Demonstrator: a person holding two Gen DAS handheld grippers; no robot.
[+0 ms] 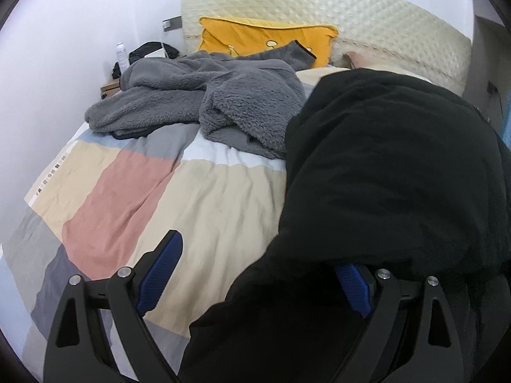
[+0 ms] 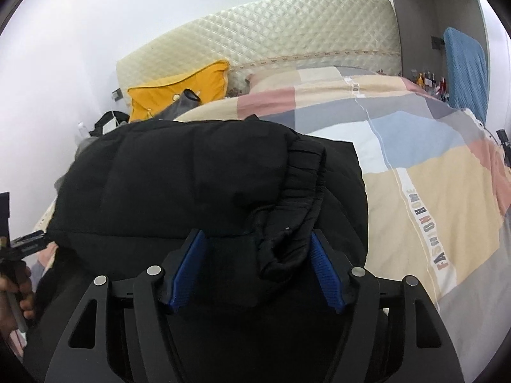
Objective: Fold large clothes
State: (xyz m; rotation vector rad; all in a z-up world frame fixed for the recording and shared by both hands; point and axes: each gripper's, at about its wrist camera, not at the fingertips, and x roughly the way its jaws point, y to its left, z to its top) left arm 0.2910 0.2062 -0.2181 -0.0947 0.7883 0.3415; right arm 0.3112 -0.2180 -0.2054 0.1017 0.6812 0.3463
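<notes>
left wrist view: my left gripper [image 1: 255, 274] is spread wide, nothing pinched. the left blue pad [image 1: 159, 274] is bare over the patchwork duvet [image 1: 204, 204]. the right pad is half under the black padded jacket [image 1: 389, 172], which drapes over that finger, but the pads are not closing on it. the jacket lies on the bed to the right of this view and bulges up high. the grey fleece garment [image 1: 198, 102] sits in a loose heap further back, near the yellow pillow [image 1: 265, 40] at the quilted headboard [image 1: 335, 16]. to do this step well i'd keep the left tongs low at the jacket's edge and hold the bulk flat so the fold doesn't spring back. hard to see: the jacket is all black with little detail, so i can't find its hem or zip here. the fleece hides something dark beneath it.

right wrist view: my right gripper [image 2: 258, 265] is parted, with the jacket's elastic cuff [image 2: 300, 191] and sleeve lying between the pads. the pads don't seem to press it, so i judge it released. next i'd lay the sleeve straight across the body and smooth it before the next fold. a hand [image 2: 19, 290] with the other tool is cut off at the left edge. the jacket's near part is hidden under my fingers.
</notes>
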